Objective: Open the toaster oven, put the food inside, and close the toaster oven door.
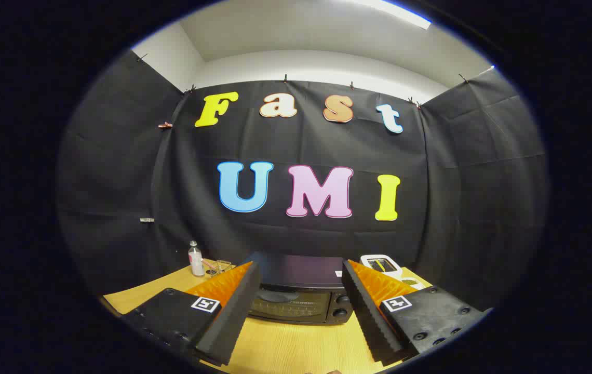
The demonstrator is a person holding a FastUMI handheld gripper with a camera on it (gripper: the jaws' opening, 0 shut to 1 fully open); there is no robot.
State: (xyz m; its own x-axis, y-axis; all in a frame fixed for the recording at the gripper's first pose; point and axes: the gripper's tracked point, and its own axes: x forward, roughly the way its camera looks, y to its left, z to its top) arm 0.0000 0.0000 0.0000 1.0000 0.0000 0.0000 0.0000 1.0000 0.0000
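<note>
A black toaster oven (300, 293) stands on the wooden table (285, 345), just ahead of the fingers and framed between them. Its glass door looks shut, with two knobs (341, 305) on its right side. My gripper (300, 278) is open, held above the table and apart from the oven, with nothing between its fingers. The food cannot be made out from here.
A small clear bottle (196, 259) stands at the back left of the table beside a small wire rack (219, 268). A white device (380, 264) and a white dish (413, 283) sit behind the oven on the right. Black cloth walls close in the table.
</note>
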